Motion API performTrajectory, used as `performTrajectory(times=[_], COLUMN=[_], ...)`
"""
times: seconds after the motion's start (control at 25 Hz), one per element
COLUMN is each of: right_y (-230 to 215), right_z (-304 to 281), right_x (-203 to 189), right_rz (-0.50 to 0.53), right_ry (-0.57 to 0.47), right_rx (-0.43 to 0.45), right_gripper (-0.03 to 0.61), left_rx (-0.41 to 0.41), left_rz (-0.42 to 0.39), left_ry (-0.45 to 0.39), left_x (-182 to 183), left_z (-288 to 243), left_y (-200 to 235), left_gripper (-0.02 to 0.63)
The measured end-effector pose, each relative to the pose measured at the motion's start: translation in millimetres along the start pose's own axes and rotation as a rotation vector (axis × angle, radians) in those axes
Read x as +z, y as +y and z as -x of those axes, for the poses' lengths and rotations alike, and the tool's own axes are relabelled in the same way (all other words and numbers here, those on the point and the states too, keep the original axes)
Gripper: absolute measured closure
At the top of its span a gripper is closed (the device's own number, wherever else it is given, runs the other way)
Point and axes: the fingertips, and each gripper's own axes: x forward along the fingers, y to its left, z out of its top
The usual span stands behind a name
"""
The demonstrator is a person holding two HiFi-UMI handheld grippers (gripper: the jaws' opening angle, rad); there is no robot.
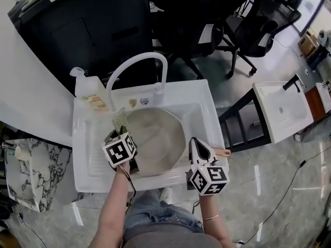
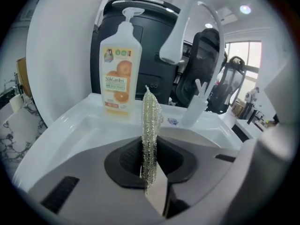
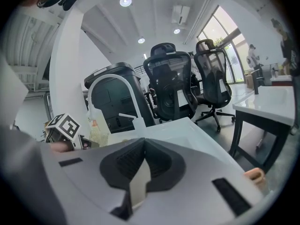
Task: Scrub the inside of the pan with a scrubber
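The left gripper [image 2: 151, 175] has its jaws clamped on the scrubber [image 2: 151, 125], a silvery mesh strip standing edge-on straight ahead of them. Past the strip, a soap bottle [image 2: 119, 74] stands ahead-left on the back ledge of the sink [image 1: 88, 161], and the faucet [image 2: 187, 36] arches ahead-right. The pan [image 1: 160, 138] lies in the basin just right of these jaws, its inside uncovered between the two grippers. The right gripper [image 3: 136, 182] has its jaws pressed together on nothing, at the pan's right rim, with the pan handle [image 1: 224, 152] just right of them.
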Motion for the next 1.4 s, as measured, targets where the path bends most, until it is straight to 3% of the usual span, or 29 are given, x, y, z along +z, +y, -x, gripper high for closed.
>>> performTrajectory(times=[0.16, 0.32, 0.48, 0.76, 0.88, 1.0, 1.12, 1.24, 1.4], right_y=[10, 15, 14, 3, -3, -6, -9, -13, -18], right_z=[1, 4, 8, 13, 15, 17, 21, 26, 35], right_x=[-2, -2, -2, -4, -5, -6, -5, -3, -4], right_rz=[0.009, 0.018, 0.019, 0.005, -0.004, -0.011, -0.017, -0.020, -0.019], right_ry=[0.001, 0.002, 0.001, 0.002, 0.002, 0.001, -0.003, -0.011, -0.015], right_rx=[0.029, 0.038, 0.030, -0.013, -0.035, -0.053, -0.066, -0.079, -0.091], right_gripper=[0.568, 0.568, 0.568, 0.568, 0.568, 0.568, 0.568, 0.568, 0.568], left_rx=[-0.021, -0.065, -0.080, 0.019, 0.050, 0.076, 0.112, 0.100, 0.067], left_rz=[-0.096, -0.331, -0.714, -1.474, -1.726, -1.922, -2.052, -2.088, -2.116], left_ry=[-0.008, 0.045, 0.049, 0.121, 0.211, 0.319, 0.454, 0.623, 0.777], left_x=[11, 10, 10, -8, -26, -47, -65, -85, -101], left_z=[15, 11, 1, -29, -42, -51, -54, -47, -31], left_y=[4, -7, -31, -60, -61, -58, -50, -37, -23], left_gripper=[0.543, 0.543, 0.543, 0.545, 0.545, 0.545, 0.545, 0.546, 0.546])
